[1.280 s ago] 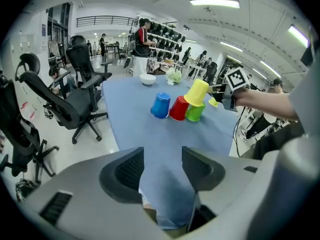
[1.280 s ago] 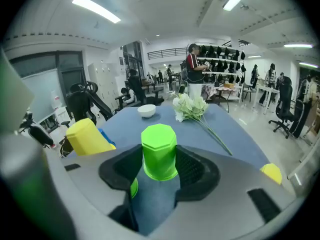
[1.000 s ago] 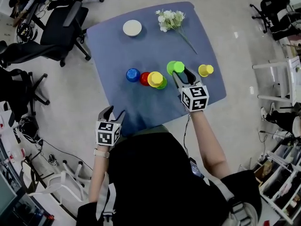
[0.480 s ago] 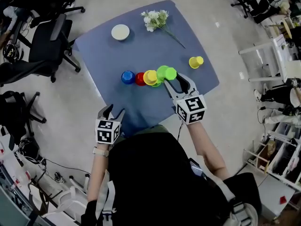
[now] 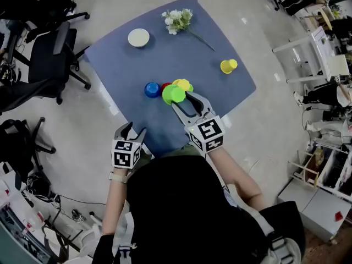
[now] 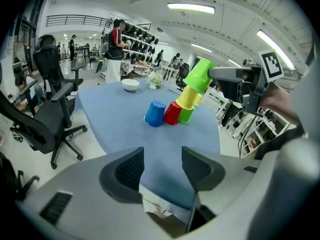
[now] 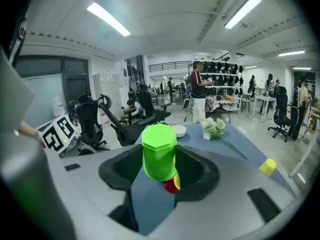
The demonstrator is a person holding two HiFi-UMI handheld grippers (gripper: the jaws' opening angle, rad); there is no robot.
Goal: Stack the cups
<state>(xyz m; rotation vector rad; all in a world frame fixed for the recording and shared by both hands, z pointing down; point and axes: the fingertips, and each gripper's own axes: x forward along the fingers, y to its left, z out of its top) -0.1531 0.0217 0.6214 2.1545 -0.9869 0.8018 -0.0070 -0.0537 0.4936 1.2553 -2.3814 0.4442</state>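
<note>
The right gripper [image 5: 182, 99], clamped on an upturned green cup [image 5: 174, 94], holds it tilted over the yellow cup [image 5: 184, 84] in the cluster toward the table's [image 5: 220, 95] near edge, apparently to cap that stack, while the left gripper [image 5: 133, 130] hangs empty, jaws apart, at that edge.

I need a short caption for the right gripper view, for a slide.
The right tool grips an inverted green cup; a red cup shows below it on the table.

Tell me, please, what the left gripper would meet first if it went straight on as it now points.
Probably the blue tablecloth, short of the blue cup; the left gripper has open, empty jaws. Depth is uncertain.
</note>
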